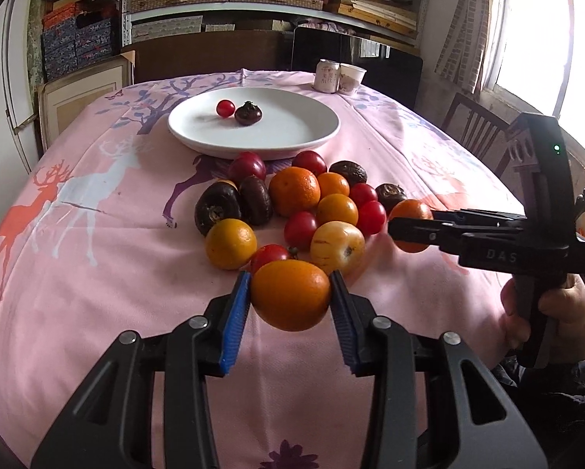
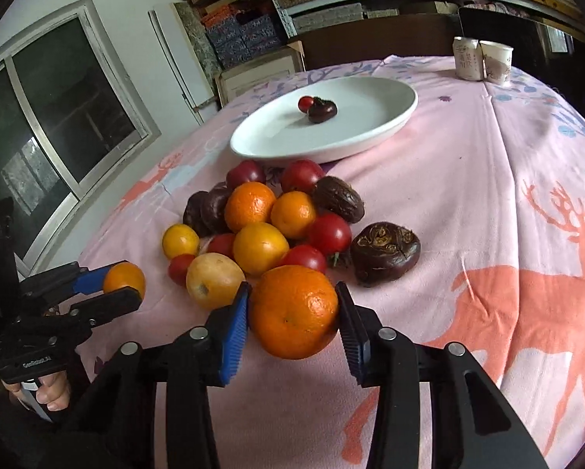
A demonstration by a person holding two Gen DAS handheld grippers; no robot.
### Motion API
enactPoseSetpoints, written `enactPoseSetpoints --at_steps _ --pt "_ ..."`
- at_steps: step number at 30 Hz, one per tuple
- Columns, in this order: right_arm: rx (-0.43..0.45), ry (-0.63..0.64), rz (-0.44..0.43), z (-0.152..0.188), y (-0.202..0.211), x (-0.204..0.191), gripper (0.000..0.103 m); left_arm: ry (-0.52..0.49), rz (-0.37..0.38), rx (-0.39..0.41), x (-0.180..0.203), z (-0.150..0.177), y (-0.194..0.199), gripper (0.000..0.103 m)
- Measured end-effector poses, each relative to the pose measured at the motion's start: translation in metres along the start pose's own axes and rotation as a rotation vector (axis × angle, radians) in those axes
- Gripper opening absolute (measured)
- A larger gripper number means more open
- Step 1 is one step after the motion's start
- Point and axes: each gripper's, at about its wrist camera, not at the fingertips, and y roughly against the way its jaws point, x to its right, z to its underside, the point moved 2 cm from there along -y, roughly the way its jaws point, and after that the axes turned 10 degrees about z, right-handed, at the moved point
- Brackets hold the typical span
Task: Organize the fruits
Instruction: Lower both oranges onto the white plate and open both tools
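My left hand-held gripper (image 1: 290, 297) squeezes a small round orange (image 1: 290, 295); my right hand-held gripper (image 2: 292, 310) squeezes a bigger round orange (image 2: 294, 310).

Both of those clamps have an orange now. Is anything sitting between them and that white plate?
Yes. The pile of loose fruit lies on the cloth between each held orange and the white plate. Nothing visible stands in the space above the pile.

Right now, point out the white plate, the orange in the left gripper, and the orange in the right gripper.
white plate (image 1: 312, 133), left wrist view, bare front part inside the rim.
left gripper's orange (image 1: 290, 295), left wrist view, middle of its peel.
right gripper's orange (image 2: 294, 310), right wrist view, middle of its peel.
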Motion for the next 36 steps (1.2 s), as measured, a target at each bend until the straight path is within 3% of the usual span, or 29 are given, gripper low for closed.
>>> enactPoseSetpoints --at_steps 7,12,15,17,19,20,21,23,24,25,32,36 --pt "0.075 -0.064 -0.039 -0.041 0.017 0.019 0.043 0.014 0.013 0.049 -0.016 -0.043 -0.007 0.040" --pt "0.060 -0.093 -0.037 -0.098 -0.015 0.027 0.043 -0.008 -0.022 0.078 -0.033 -0.105 -0.035 0.040" --pt "0.055 -0.082 -0.022 -0.125 -0.040 0.022 0.044 0.051 0.011 0.057 -0.054 -0.141 -0.063 0.040" --pt "0.026 -0.082 -0.023 -0.136 -0.058 0.019 0.045 0.079 -0.019 0.040 -0.066 -0.155 -0.083 0.040" --pt "0.025 -0.096 -0.009 -0.145 -0.068 0.021 0.061 0.097 -0.034 0.006 -0.075 -0.161 -0.100 0.040" --pt "0.028 -0.107 0.008 -0.147 -0.070 0.023 0.072 0.108 -0.030 -0.018 -0.079 -0.162 -0.108 0.040" --pt "0.039 -0.118 0.006 -0.146 -0.068 0.024 0.072 0.121 -0.024 -0.038 -0.081 -0.160 -0.112 0.040" --pt "0.055 -0.117 -0.004 -0.139 -0.059 0.024 0.072 0.135 -0.014 -0.033 -0.084 -0.152 -0.108 0.056" --pt "0.061 -0.109 0.004 -0.134 -0.055 0.023 0.072 0.123 -0.030 -0.013 -0.082 -0.147 -0.101 0.069" --pt "0.066 -0.104 0.005 -0.127 -0.050 0.024 0.072 0.105 -0.044 0.003 -0.080 -0.141 -0.094 0.072" --pt "0.117 -0.154 -0.049 -0.063 -0.015 0.040 0.075 0.010 0.052 0.025 -0.050 -0.087 -0.035 0.072" --pt "0.157 -0.232 -0.097 -0.048 -0.001 0.060 0.081 -0.094 0.037 -0.018 -0.030 -0.039 -0.021 0.072"
